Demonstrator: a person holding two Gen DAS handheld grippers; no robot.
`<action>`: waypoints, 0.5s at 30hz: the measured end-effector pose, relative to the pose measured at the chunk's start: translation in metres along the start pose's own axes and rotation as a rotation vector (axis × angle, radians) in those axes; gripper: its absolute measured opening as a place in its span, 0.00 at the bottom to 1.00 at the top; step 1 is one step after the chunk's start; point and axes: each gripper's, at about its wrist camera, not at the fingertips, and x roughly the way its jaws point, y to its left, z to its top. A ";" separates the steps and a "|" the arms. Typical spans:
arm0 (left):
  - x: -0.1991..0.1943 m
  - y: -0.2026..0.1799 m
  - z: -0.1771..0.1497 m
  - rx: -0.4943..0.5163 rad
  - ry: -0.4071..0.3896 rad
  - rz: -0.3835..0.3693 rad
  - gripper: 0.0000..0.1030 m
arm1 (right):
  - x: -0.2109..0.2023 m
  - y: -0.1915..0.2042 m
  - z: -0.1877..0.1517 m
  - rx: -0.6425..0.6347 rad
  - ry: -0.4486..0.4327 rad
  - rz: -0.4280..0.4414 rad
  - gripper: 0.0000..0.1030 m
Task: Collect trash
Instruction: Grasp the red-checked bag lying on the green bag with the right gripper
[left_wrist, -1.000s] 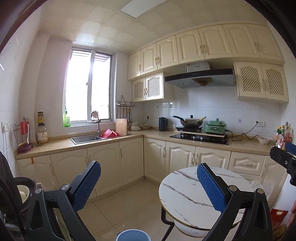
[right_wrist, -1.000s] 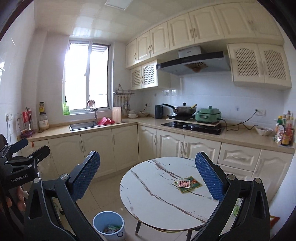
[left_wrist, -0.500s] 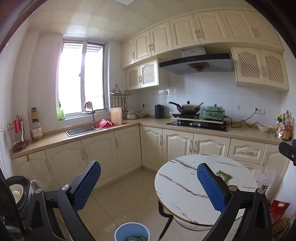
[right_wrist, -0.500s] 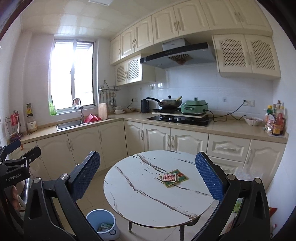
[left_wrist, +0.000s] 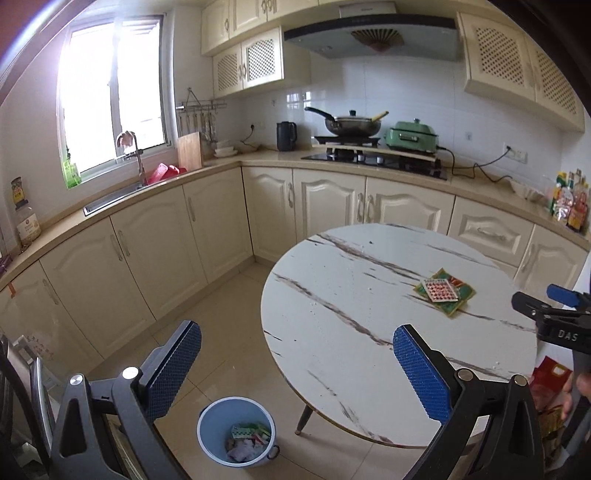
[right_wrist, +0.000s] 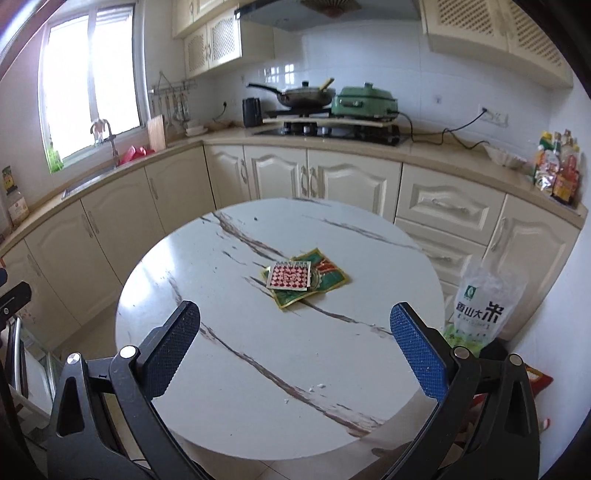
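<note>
Blue bin (left_wrist: 236, 431) shows only in left view; both jaws wide, empty.

Marble table (right_wrist: 229, 369) w/ wrappers (right_wrist: 304, 282); bin (left_wrist: 236, 430) on floor (left_wrist: 229, 310).

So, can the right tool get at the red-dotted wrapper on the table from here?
Probably yes. The right tool is open and empty, the red-dotted wrapper lies on top of the green packets, and only bare table lies between.
</note>
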 end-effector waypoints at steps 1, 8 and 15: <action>0.015 -0.001 0.009 0.007 0.018 -0.003 0.99 | 0.016 -0.001 0.002 -0.003 0.027 0.007 1.00; 0.102 -0.006 0.050 0.051 0.110 -0.025 0.99 | 0.123 0.003 0.023 -0.064 0.191 0.038 1.00; 0.164 -0.005 0.076 0.065 0.148 -0.063 0.99 | 0.195 0.000 0.030 -0.090 0.292 0.059 0.99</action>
